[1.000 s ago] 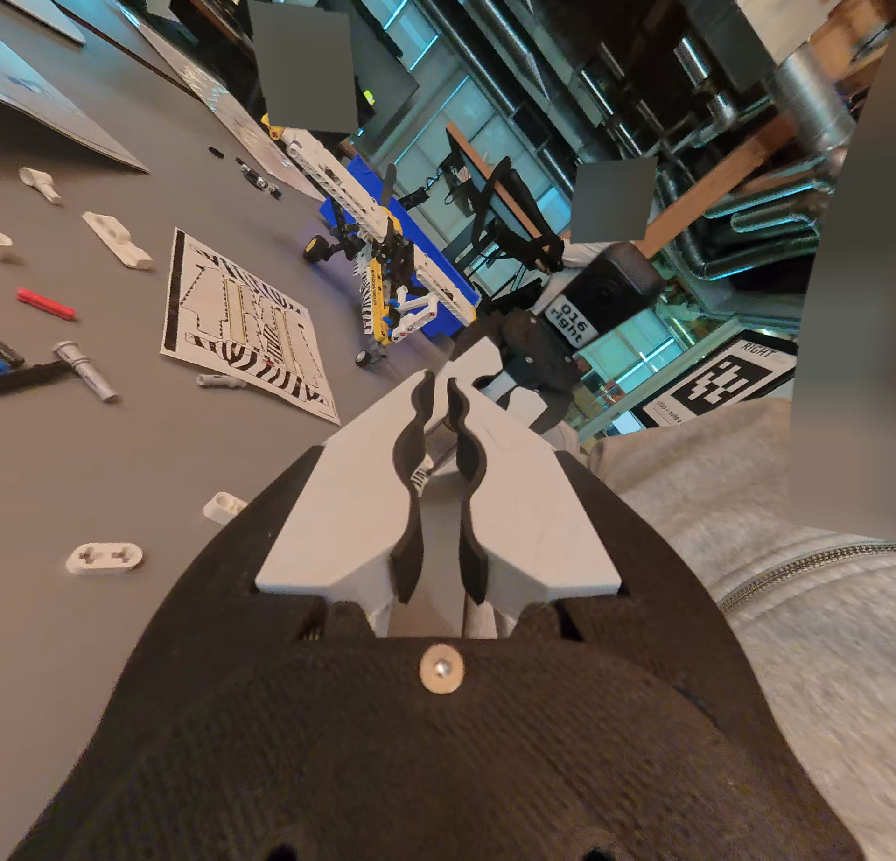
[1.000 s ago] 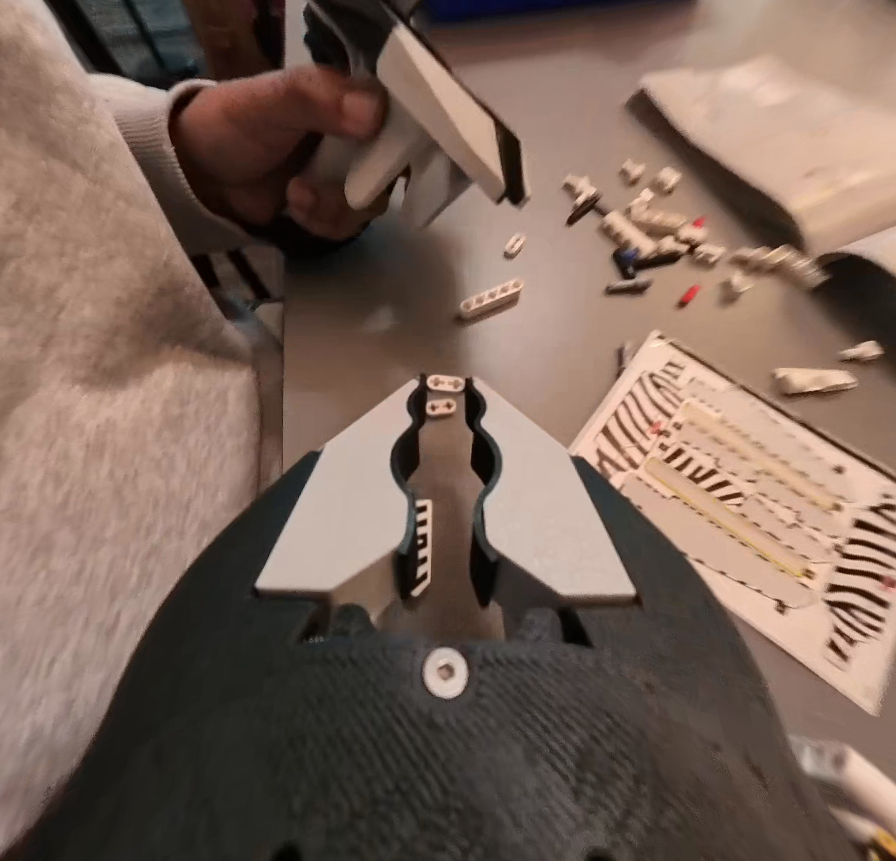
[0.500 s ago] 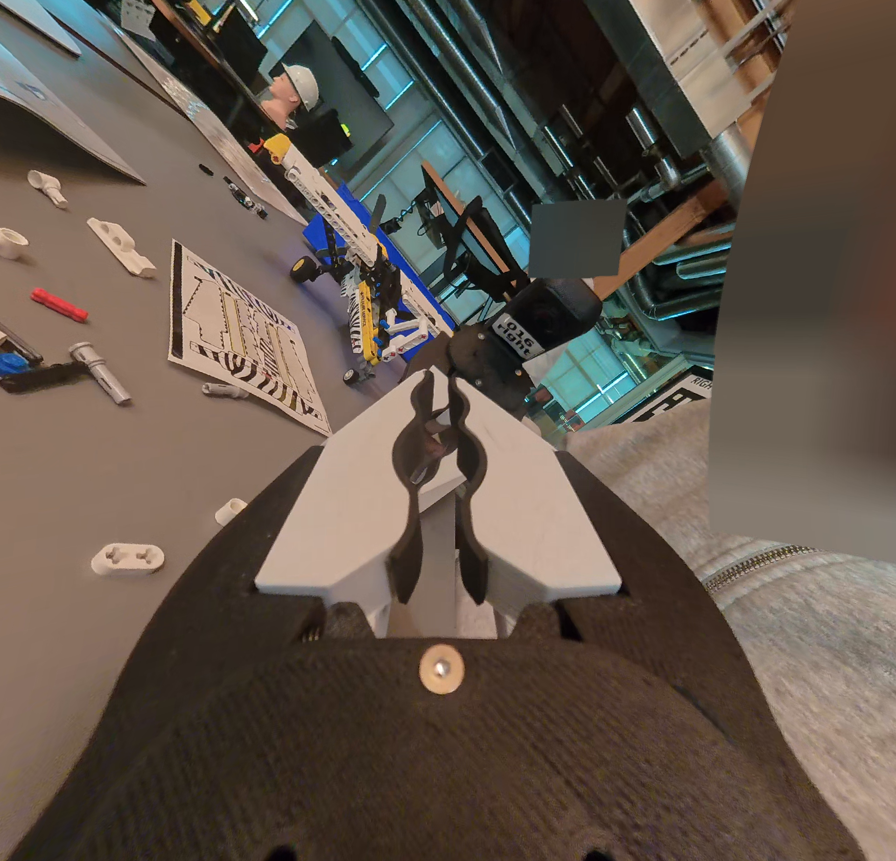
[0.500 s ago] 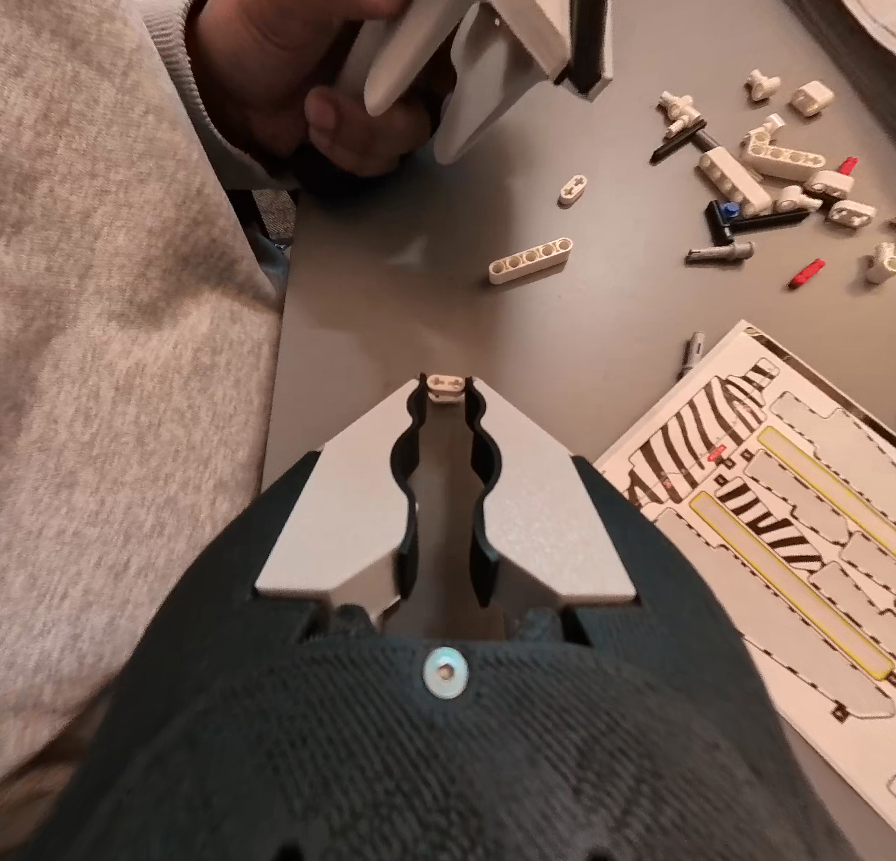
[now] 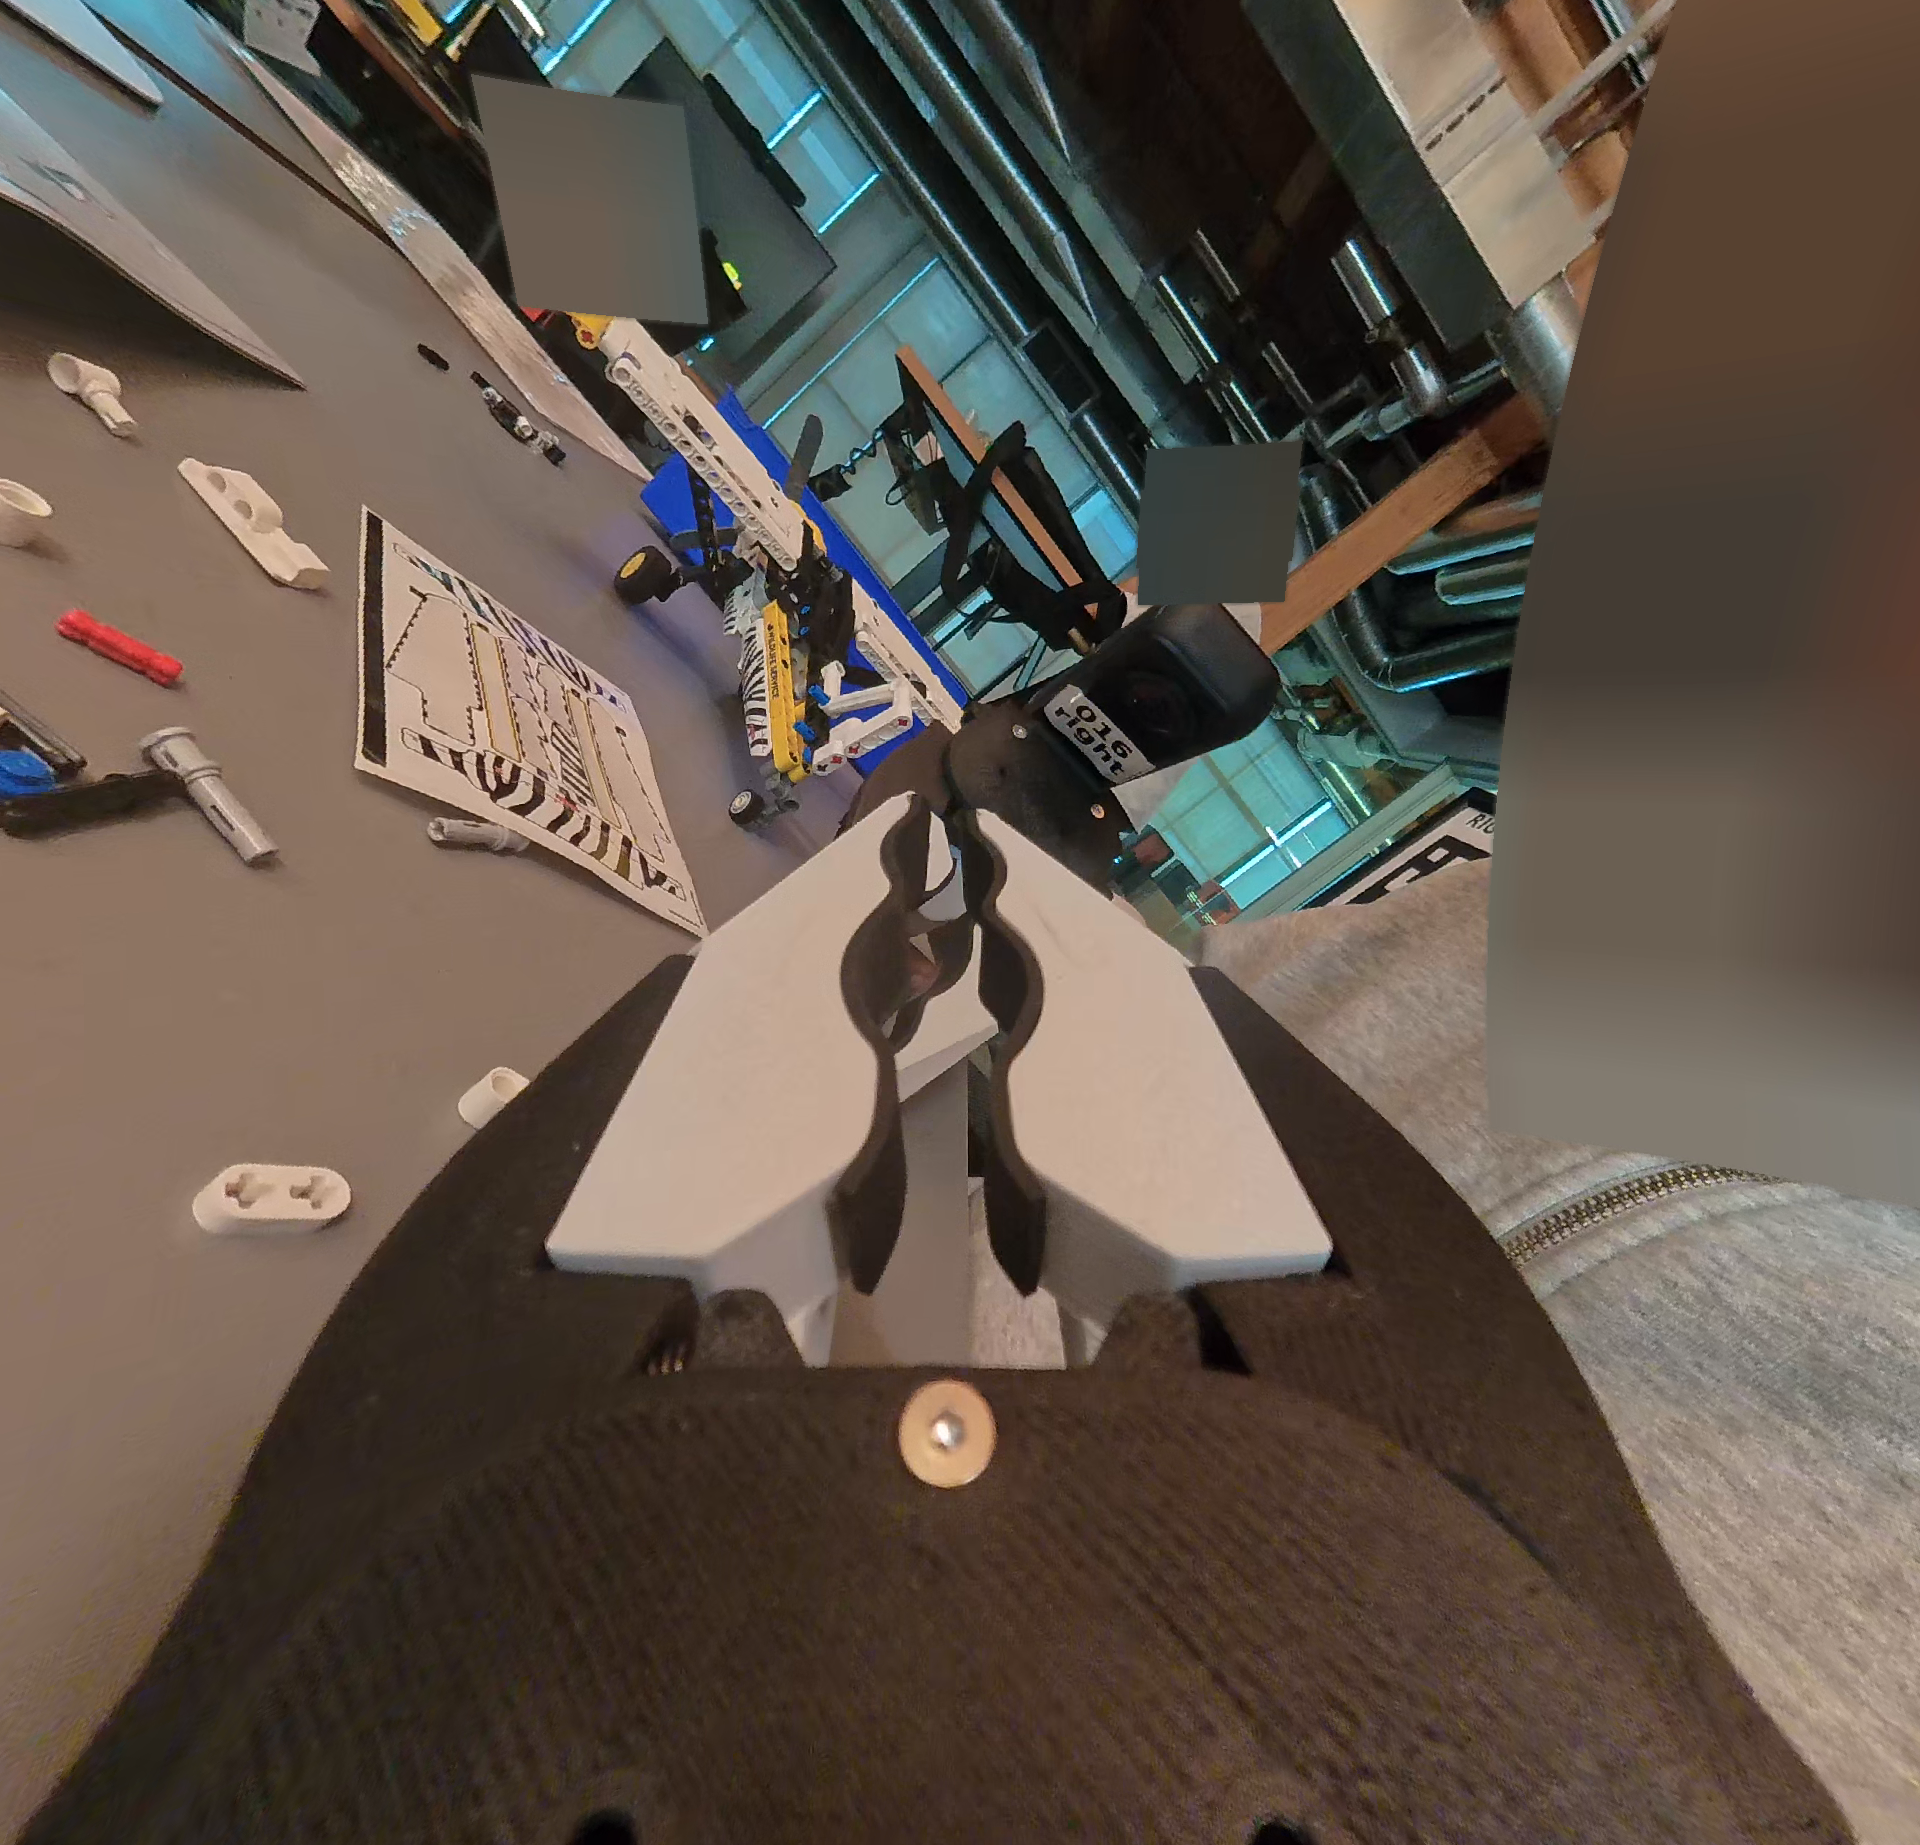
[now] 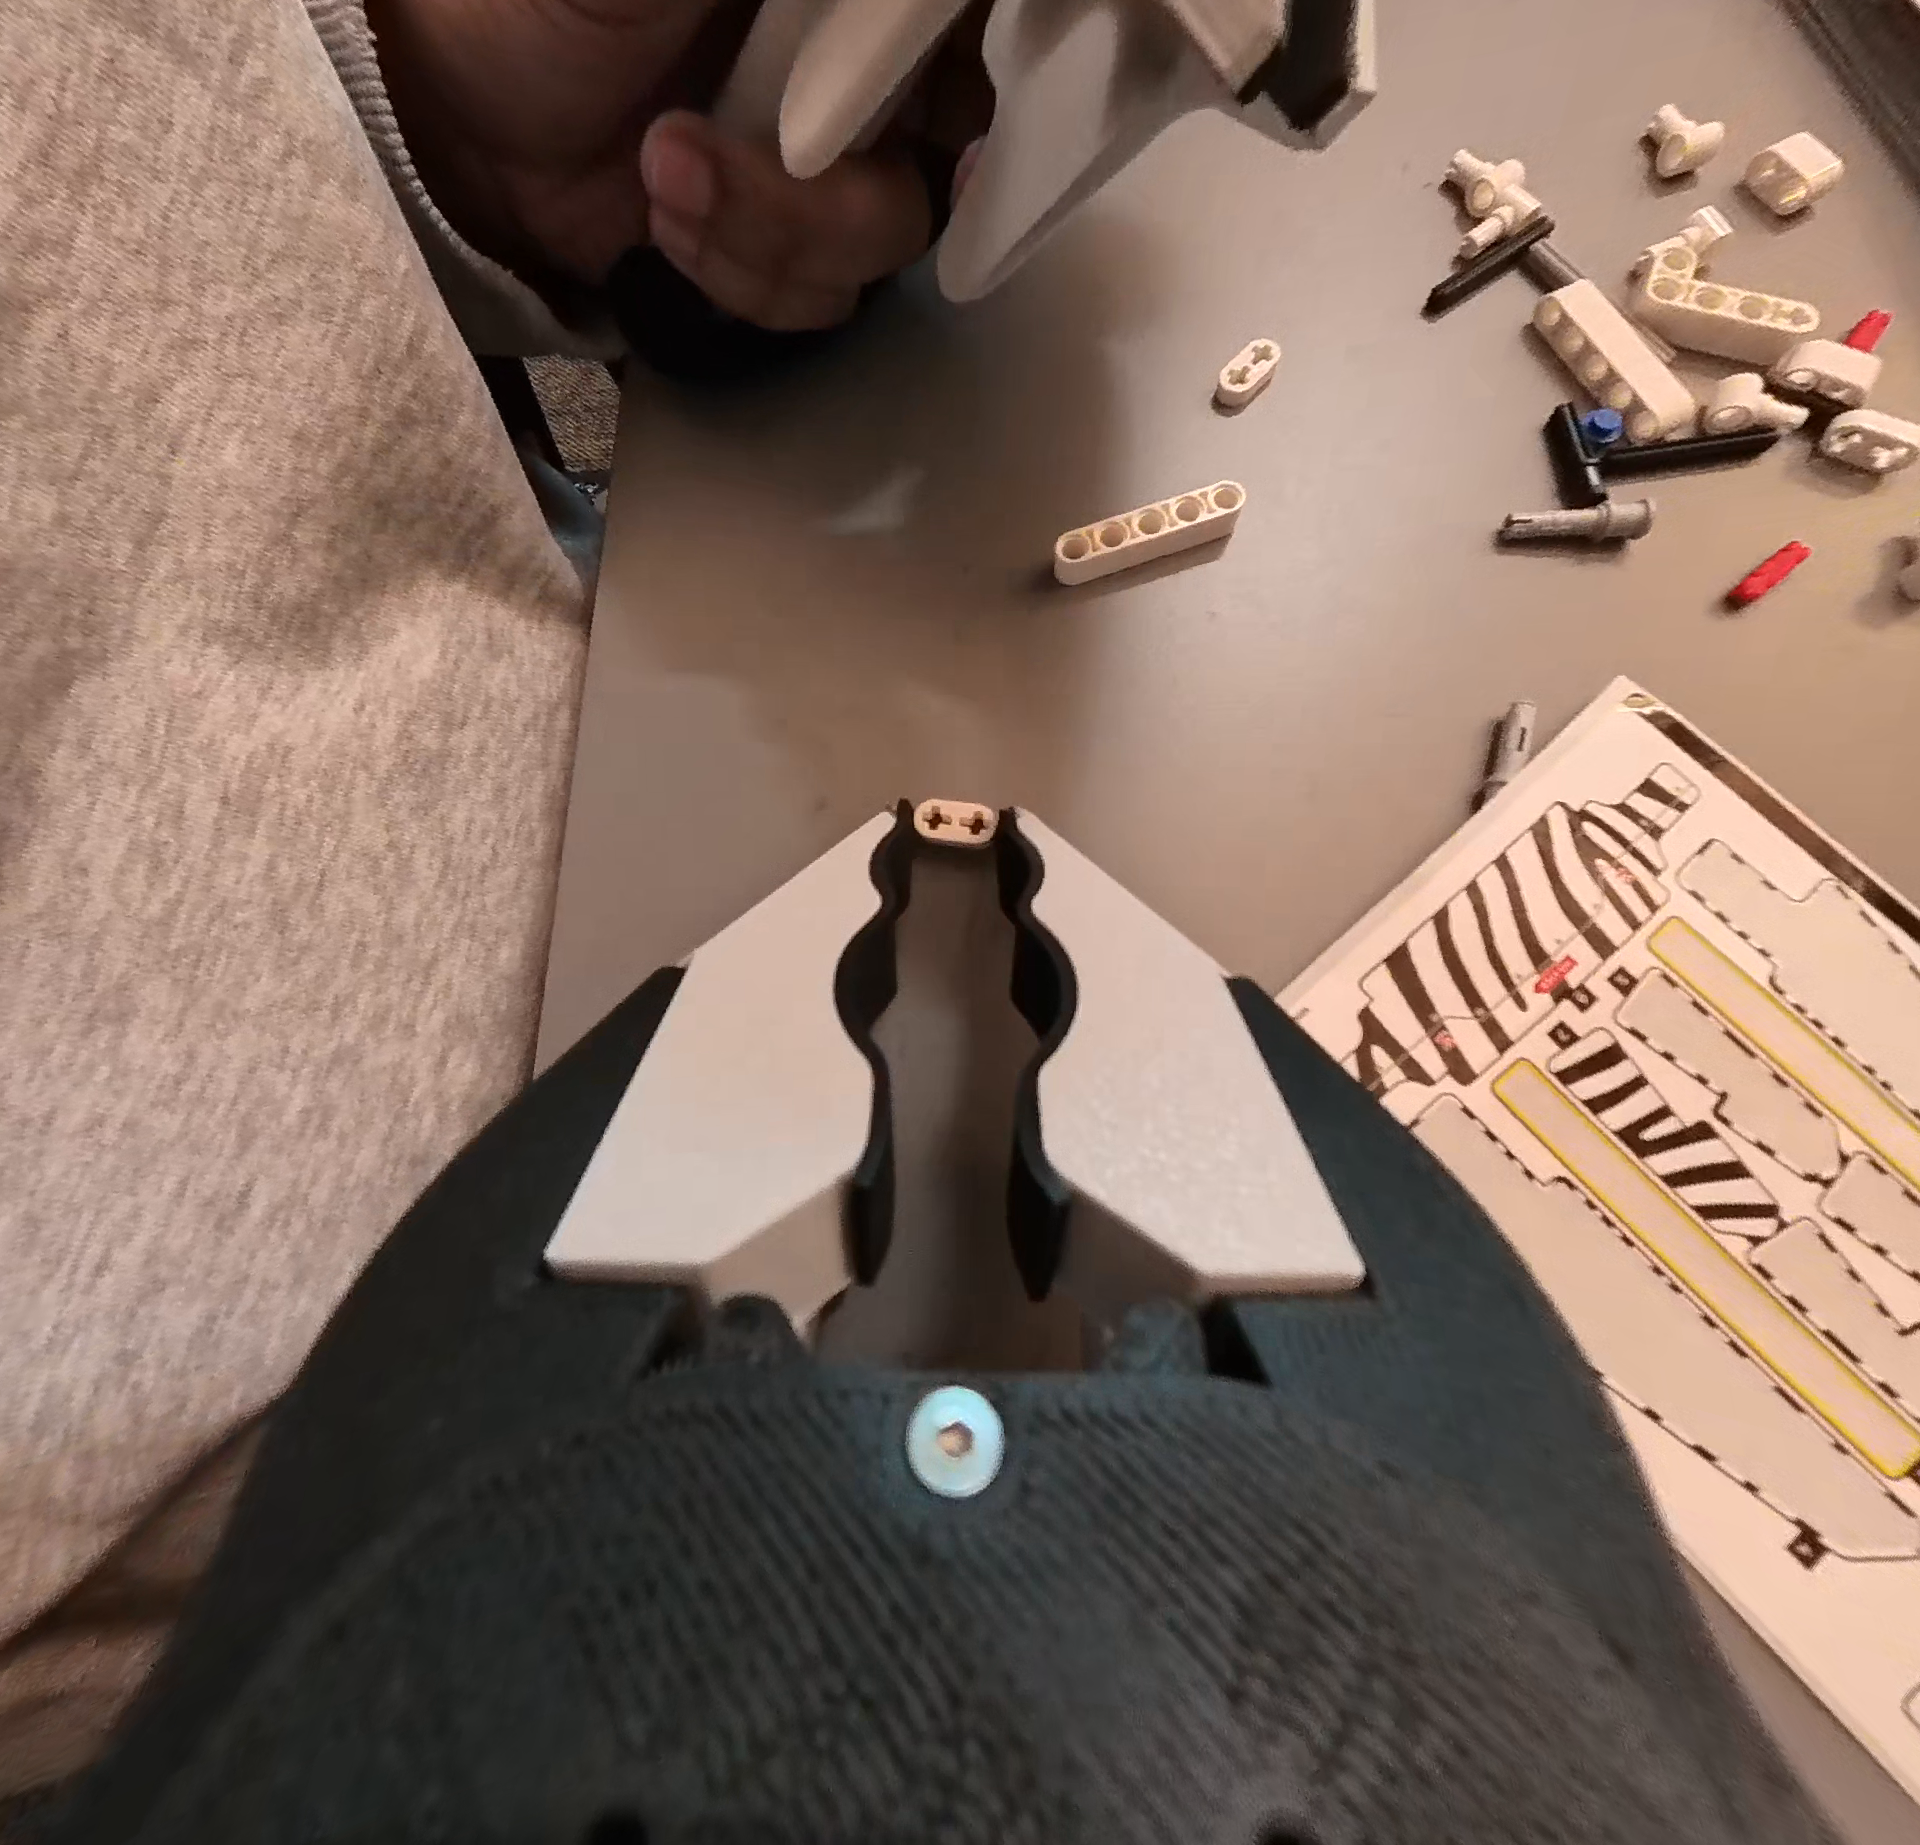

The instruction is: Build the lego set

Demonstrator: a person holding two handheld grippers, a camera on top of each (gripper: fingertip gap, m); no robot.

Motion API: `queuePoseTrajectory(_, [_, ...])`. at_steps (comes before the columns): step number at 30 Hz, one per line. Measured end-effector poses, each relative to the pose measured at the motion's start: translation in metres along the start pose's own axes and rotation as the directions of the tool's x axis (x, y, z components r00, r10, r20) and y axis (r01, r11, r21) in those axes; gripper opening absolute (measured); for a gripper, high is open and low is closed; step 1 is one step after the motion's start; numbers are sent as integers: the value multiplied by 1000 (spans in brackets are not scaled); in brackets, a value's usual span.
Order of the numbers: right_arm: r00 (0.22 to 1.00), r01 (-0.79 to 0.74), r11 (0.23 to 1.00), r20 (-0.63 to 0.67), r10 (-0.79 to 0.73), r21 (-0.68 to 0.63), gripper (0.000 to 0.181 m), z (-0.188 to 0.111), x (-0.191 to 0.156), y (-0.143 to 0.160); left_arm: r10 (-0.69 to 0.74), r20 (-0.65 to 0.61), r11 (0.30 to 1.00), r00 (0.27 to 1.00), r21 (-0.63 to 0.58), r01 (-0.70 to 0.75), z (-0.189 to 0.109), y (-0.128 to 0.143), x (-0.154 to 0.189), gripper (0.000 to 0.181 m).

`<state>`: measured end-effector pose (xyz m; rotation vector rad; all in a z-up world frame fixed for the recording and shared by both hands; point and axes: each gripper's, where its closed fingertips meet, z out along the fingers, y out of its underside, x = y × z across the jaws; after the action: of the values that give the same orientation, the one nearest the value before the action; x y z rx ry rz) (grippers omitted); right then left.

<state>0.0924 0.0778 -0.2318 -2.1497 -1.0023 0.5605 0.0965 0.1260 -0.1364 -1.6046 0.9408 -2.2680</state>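
Observation:
My right gripper [image 6: 956, 827] is shut on a small white two-hole lego connector [image 6: 956, 822], held at the fingertips above the grey table [image 6: 831, 652]. My left gripper [image 5: 943, 816] is shut with nothing seen between its fingers. It is raised and points at the right gripper's black body [image 5: 1049, 756]. In the right wrist view it shows at the top [image 6: 1195, 50], held in a hand [image 6: 644, 133]. The partly built yellow, white and black model [image 5: 779, 652] stands farther back on the table.
A zebra-striped sticker sheet [image 6: 1662, 1120] [image 5: 499, 694] lies on the table. A white five-hole beam [image 6: 1148, 530], a small white connector [image 6: 1247, 374] and a pile of loose pieces [image 6: 1683, 341] lie nearby. A blue bin [image 5: 717, 455] stands behind the model. A grey sleeve [image 6: 260, 652] fills the left. There is about 10 cm between the tips of the two grippers.
The right gripper has come closer to the left gripper, still holding the white connector. The left gripper has slid up toward the top edge of the right wrist view.

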Motion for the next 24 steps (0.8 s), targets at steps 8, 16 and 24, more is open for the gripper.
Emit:
queuePoseTrajectory(8, [1000,-17,1000,-16,18,7,19,-3,0,-1,0,-1,1000,1000,-1,0,0,0,0,2])
queuePoseTrajectory(16, [999,-26,1000,-31,26,10,14,-3,2,-1,0,-2,1000,1000,0,0,0,0,0,2])
queuePoseTrajectory(24, [999,-25,999,-34,26,25,14,-4,1,-3,-3,-2,1000,1000,0,3,0,0,0,2])
